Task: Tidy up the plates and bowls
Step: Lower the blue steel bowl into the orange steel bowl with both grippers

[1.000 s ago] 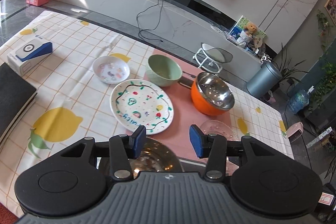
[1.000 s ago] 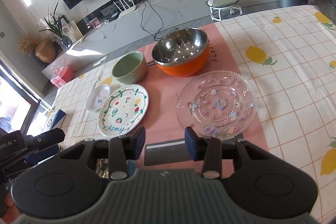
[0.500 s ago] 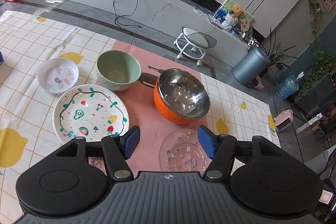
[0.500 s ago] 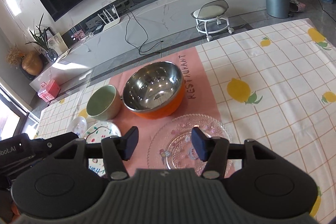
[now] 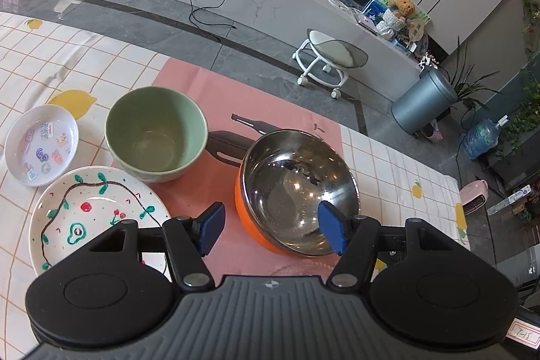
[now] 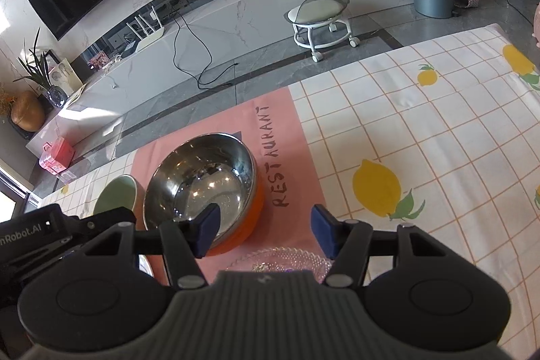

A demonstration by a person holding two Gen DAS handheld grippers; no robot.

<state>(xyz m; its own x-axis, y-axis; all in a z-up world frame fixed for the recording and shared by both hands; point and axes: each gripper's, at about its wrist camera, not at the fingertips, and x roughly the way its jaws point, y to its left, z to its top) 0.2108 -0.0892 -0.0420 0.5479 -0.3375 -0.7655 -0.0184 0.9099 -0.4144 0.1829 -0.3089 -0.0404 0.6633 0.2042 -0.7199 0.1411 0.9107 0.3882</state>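
Hovering wide open and empty, the left gripper frames the orange steel-lined bowl; green ceramic bowl and painted plate lie left. Right gripper, equally wide, overhangs the clear glass plate.

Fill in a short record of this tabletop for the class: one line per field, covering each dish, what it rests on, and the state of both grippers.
steel bowl: orange outside, empty, on pink mat
green bowl: empty, left of steel bowl
painted plate: on lemon tablecloth
small sticker dish: beside green bowl
glass plate: mostly hidden under right gripper
left gripper: open, holding nothing
right gripper: open, holding nothing
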